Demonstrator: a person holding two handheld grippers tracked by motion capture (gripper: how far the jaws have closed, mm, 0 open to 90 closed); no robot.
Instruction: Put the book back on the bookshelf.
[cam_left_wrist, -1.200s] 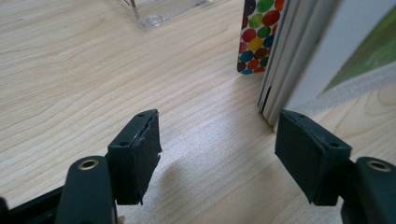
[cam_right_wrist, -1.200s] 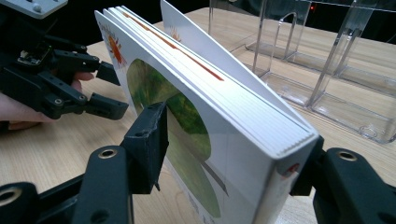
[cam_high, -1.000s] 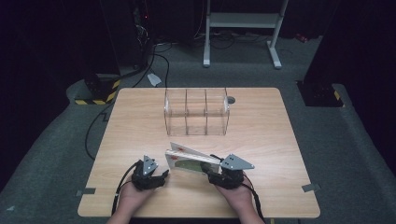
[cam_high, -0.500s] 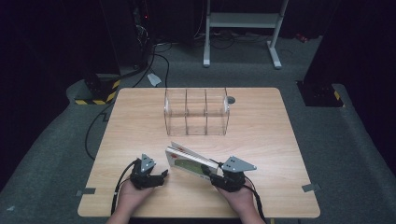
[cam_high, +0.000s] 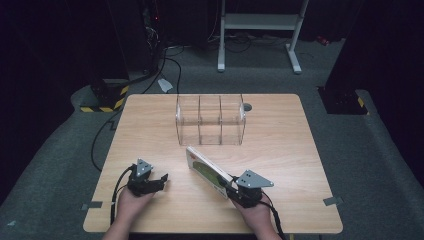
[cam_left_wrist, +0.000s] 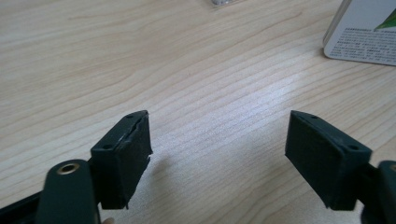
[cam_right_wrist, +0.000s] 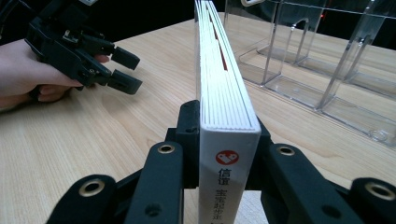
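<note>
From the high view, you sat at a light wooden table (cam_high: 150, 130) with a black two-jaw gripper in each hand. Your left gripper (cam_high: 159, 180) rested near the near left of the tabletop, jaws apart and holding nothing. Your right gripper (cam_high: 227, 186) sat at the near right, its jaws clamped on the near end of a thin white book with a green cover picture (cam_high: 205, 169). The book stood on edge, slanting away to the far left toward a clear plastic organiser with three upright compartments (cam_high: 211, 120) in the middle of the table. The book and organiser were apart.

In the left gripper view, your left gripper's (cam_left_wrist: 219, 149) two black pads stood wide apart over bare wood, nothing between them. A corner of the white book (cam_left_wrist: 362, 35) with small printed text showed at the far right.

In the right gripper view, your right gripper (cam_right_wrist: 224, 135) pinched the white book (cam_right_wrist: 226, 107) by its spine end, one jaw on each cover, page edges upward. A red logo and dark characters marked the spine. Your left gripper (cam_right_wrist: 119, 67), jaws parted, sat to the left in your hand (cam_right_wrist: 28, 74). The clear organiser (cam_right_wrist: 322, 60) stood at the far right.
</note>
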